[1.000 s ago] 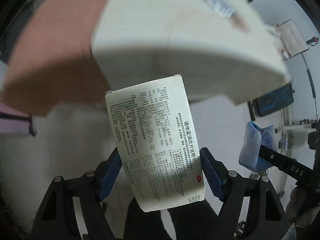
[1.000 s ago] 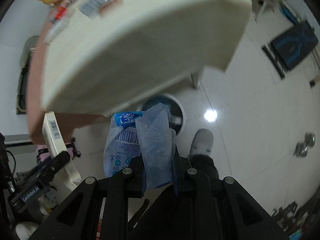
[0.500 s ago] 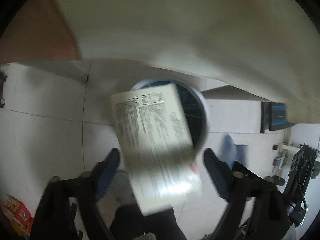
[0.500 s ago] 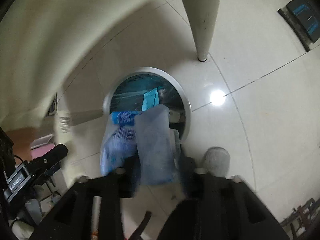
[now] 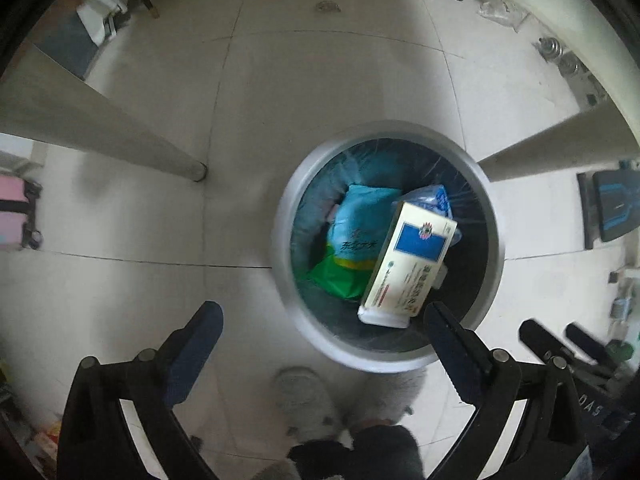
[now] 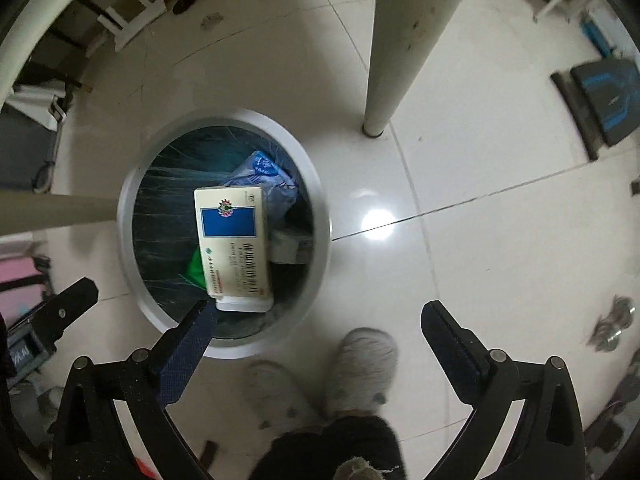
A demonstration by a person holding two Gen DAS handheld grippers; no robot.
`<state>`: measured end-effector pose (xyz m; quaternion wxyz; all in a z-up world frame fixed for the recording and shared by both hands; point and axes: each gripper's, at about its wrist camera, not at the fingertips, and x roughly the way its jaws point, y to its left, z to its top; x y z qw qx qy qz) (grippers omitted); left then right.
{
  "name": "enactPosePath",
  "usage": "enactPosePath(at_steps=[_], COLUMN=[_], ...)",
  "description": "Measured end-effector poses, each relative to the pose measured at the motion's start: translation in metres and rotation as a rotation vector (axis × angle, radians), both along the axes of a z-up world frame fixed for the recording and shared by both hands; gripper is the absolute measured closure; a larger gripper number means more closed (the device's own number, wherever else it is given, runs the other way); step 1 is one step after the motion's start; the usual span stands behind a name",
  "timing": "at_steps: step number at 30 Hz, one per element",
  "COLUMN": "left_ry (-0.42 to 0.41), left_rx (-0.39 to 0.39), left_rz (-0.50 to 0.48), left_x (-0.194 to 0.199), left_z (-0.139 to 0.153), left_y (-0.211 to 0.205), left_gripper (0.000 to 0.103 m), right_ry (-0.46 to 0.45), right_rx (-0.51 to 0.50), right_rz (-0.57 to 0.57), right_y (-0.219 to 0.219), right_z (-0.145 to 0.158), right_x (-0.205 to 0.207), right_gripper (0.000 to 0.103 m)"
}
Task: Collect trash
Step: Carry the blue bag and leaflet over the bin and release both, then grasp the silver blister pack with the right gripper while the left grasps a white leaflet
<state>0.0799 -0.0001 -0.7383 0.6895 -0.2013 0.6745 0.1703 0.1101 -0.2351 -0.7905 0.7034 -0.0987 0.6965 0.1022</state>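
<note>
Hovering straight above the floor, my left gripper [image 5: 320, 332] and my right gripper [image 6: 318, 320] are both spreading their jaws wide, with nothing between the blue pads of either one. Just ahead of my left fingers, and ahead and to the left of my right ones, stands the round bin [image 5: 494, 240] with its pale grey rim and dark liner. Inside it the cream medicine box [image 5: 408, 268] with the blue panel lies tilted, leaning toward the near wall, on top of a teal and green packet [image 5: 352, 240]. Beyond the box, the crumpled blue plastic wrapper [image 6: 260, 176] rests toward the far side. I judge this drop-off step finished for both pieces. The next move calls for lifting both grippers clear and going to look for more trash, minding the table legs [image 6: 400, 40] that stand close on either side of the bin. My slippers [image 6: 364, 364] sit on the tiled floor [image 5: 140, 288] just below the grippers, close to the bin's near rim.
</note>
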Motion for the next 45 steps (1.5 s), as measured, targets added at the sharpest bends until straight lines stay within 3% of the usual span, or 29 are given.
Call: enactPosePath(at_steps=[6, 15, 23, 33, 36, 39, 41, 45], left_ry=[0.008, 0.014, 0.025, -0.036, -0.1, -0.13, -0.143, -0.15], left_rx=[0.034, 0.028, 0.028, 0.063, 0.102, 0.141, 0.175, 0.208], left_rz=[-0.004, 0.02, 0.011, 0.026, 0.046, 0.078, 0.1, 0.132], left_x=[-0.015, -0.035, -0.058, -0.074, -0.069, -0.057, -0.048, -0.015], left_z=[0.026, 0.088, 0.173, 0.316, 0.362, 0.391, 0.405, 0.417], left_y=[-0.004, -0.006, -0.015, -0.008, 0.002, 0.013, 0.022, 0.04], left_gripper=[0.0, 0.0, 0.0, 0.0, 0.0, 0.0, 0.0, 0.0], right_ry=[-0.033, -0.066, -0.1, -0.109, -0.112, -0.138, -0.168, -0.183], right_rx=[-0.044, -0.052, -0.038, 0.032, 0.068, 0.093, 0.086, 0.072], right_rz=[0.038, 0.075, 0.103, 0.079, 0.071, 0.07, 0.084, 0.127], right_y=[-0.003, -0.003, 0.002, 0.01, 0.013, 0.02, 0.029, 0.058], right_z=[0.026, 0.103, 0.21, 0.362, 0.412, 0.458, 0.484, 0.507], right_x=[-0.005, -0.024, -0.049, -0.076, -0.068, -0.044, -0.021, 0.032], right_gripper=[0.0, 0.0, 0.0, 0.0, 0.0, 0.0, 0.0, 0.0])
